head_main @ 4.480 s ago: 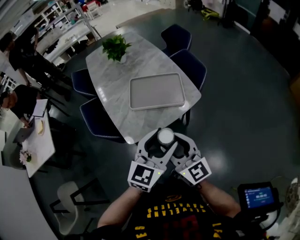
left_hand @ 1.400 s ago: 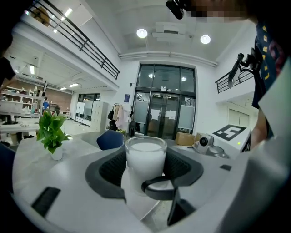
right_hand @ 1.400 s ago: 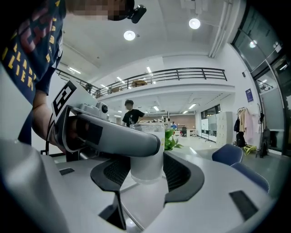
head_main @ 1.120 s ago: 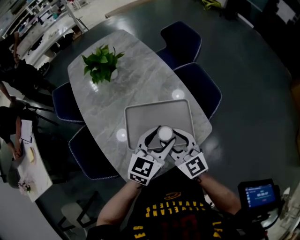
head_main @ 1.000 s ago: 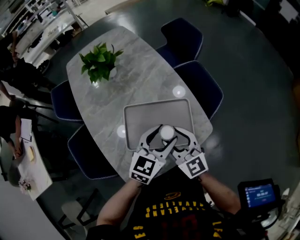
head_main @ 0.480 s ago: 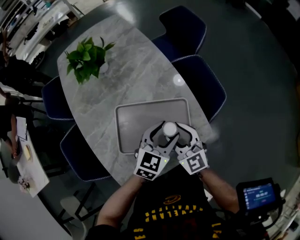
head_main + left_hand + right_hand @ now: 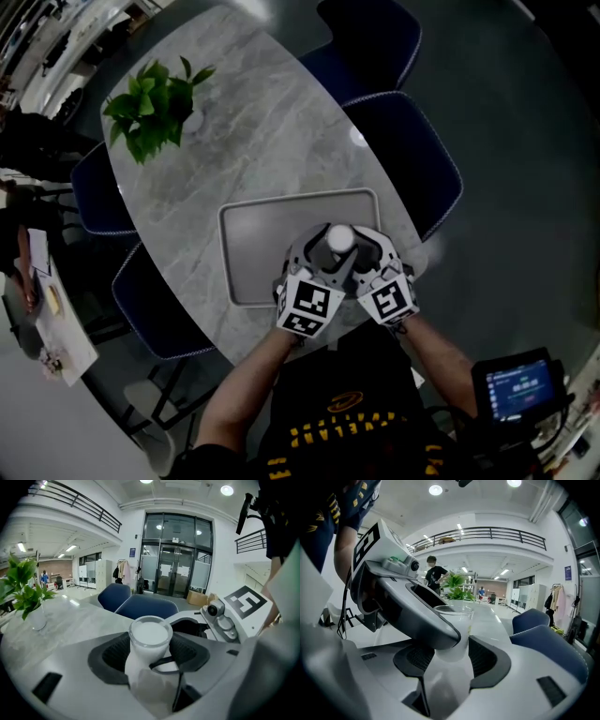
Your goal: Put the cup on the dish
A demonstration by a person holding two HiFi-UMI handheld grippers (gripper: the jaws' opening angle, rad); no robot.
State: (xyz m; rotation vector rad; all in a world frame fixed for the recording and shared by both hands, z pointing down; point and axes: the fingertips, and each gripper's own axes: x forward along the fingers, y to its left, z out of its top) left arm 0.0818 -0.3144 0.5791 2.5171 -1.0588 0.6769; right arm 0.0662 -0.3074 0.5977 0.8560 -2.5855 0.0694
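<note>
Head view has the cup over the grey tray, toward the tray's 3 o'clock side. 4.5 s ago it hung over the dark floor, short of the bench's near edge, with the tray well ahead at 12 o'clock. Since half a second ago the tray has slid a little closer under the tongs. The left tongs and right tongs meet at the cup as before, each closed on it from its own side.

Left gripper view shows the left tongs with dark pads pressed around the cup. Right gripper view shows the right tongs clamped on the cup, with one arm of the left tongs crossing in from 10 o'clock. The cup stands upright, mouth up, its long axis vertical. Whether its base touches the tray cannot be made out.

The bench is a grey marbled oval. A potted plant stands toward its 10 o'clock end, well apart from the tray. Dark blue chairs line the 2 o'clock side, and more sit at 8 o'clock. A small lit screen is at 4 o'clock. The room is a bright hall with glass doors and a railed balcony.
</note>
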